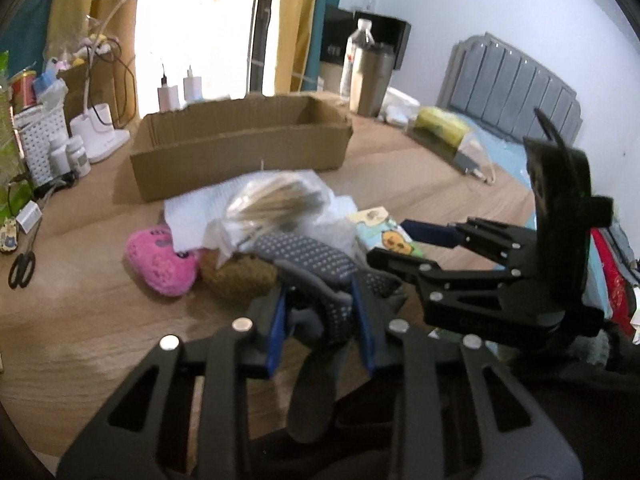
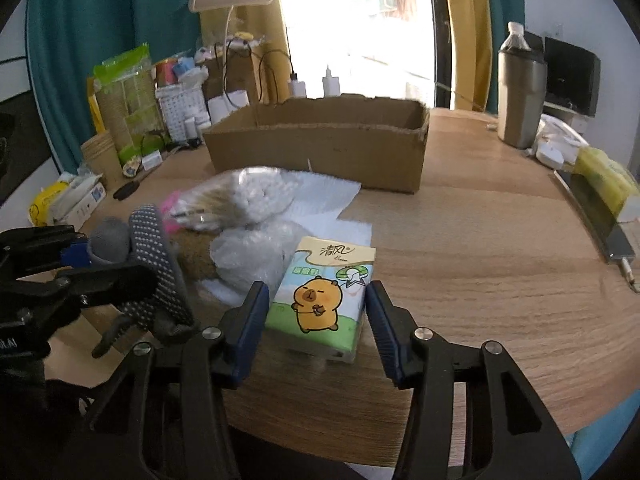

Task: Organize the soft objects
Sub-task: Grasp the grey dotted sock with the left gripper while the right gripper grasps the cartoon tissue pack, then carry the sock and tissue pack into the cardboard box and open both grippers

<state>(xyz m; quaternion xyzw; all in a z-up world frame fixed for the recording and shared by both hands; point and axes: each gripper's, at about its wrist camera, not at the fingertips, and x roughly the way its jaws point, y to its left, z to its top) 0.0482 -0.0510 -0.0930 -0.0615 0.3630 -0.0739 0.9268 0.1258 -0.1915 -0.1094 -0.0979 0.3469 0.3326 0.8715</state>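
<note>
The right gripper [image 2: 316, 312] straddles a tissue pack [image 2: 322, 296] printed with a cartoon capybara, its blue pads just beside the pack's two sides; whether they press on it cannot be told. At the left edge the left gripper [image 2: 80, 264] clamps a grey dotted glove [image 2: 156, 256] above the wooden table [image 2: 480, 288]. Behind lie a bag of cotton swabs [image 2: 240, 196] and an open cardboard box [image 2: 320, 152]

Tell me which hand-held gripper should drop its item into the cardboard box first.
Left. The left hand-held gripper is already clamped on the dotted sock, raised off the table. The right hand-held gripper only straddles the tissue pack, pads not visibly pressing. The box looks empty.
</note>
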